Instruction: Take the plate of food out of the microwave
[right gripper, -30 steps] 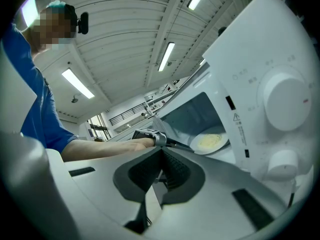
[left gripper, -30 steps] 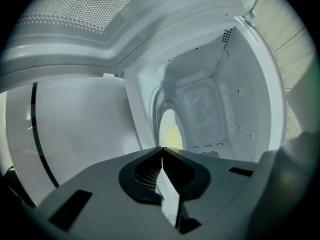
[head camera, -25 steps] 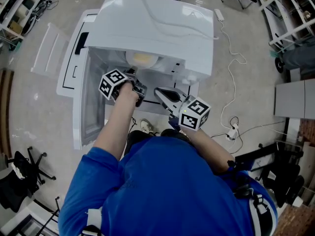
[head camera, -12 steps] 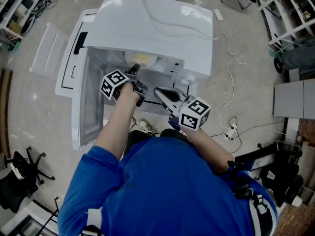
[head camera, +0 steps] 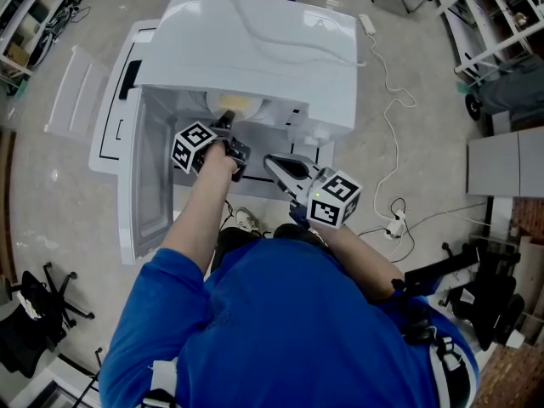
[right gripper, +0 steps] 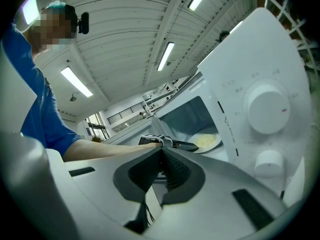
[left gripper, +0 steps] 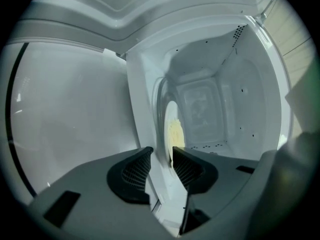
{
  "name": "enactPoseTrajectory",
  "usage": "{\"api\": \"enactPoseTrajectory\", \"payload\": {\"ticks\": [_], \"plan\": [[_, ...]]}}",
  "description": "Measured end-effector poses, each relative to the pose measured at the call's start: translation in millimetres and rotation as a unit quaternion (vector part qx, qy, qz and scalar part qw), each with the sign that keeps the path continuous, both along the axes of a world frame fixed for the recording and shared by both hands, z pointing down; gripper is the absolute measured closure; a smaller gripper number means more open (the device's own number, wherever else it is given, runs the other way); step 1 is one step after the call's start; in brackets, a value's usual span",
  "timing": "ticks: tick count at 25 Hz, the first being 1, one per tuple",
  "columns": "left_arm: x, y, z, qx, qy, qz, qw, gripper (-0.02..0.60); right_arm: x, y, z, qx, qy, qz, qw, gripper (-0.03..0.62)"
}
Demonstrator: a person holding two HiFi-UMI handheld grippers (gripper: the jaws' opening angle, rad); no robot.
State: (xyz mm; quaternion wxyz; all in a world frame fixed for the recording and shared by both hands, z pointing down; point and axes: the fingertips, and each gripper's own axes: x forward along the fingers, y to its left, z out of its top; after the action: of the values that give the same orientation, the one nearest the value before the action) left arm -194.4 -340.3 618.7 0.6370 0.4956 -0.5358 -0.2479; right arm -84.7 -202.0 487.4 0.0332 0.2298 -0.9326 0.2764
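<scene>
White plate (head camera: 230, 103) of yellow food (left gripper: 174, 132) sits on the cavity floor inside the white microwave (head camera: 255, 41). The head view gives only a sliver of it under the top's front edge, the rest is hidden. The left gripper (head camera: 225, 122) reaches into the cavity, jaws released and just been opening. Its own view is rolled, so the plate reads edge-on with the rim right at the jaw tips. The pads are not pressing on it, and I can't tell if the rim is inside the gap. The right gripper (head camera: 274, 162) hangs outside the front on the control side, jaws clenched together on nothing. The door (head camera: 115, 134) is swung open to the left, and the person's left arm (head camera: 200, 215) crosses the opening. The blue shirt (head camera: 280, 330) blocks the floor below. Only the right gripper view shows the two knobs (right gripper: 267, 109) and the left gripper's tips at the plate rim. Around: a white cable (head camera: 395, 100) on the floor running to a plug strip (head camera: 393, 226), a shoe (head camera: 246, 220), and a black chair (head camera: 42, 300) partly cut off at left.
</scene>
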Motion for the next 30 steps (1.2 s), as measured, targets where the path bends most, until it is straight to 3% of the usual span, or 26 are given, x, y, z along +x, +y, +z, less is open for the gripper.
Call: {"api": "enactPoseTrajectory", "payload": {"ticks": [10,15,30], "plan": [[0,2,-2,0.011,0.019,-0.009,0.9997,0.466,1,4,2,-0.001,0.004,0.000,1.000,0.597],[-4,4,-10,0.029,0.026,-0.020,0.9991,0.540,1,6,2,0.000,0.003,-0.003,1.000,0.597],[-18,18,-23,0.093,0.059,-0.056,0.9924,0.565,-2,15,1,0.003,0.003,-0.009,1.000,0.597]]}}
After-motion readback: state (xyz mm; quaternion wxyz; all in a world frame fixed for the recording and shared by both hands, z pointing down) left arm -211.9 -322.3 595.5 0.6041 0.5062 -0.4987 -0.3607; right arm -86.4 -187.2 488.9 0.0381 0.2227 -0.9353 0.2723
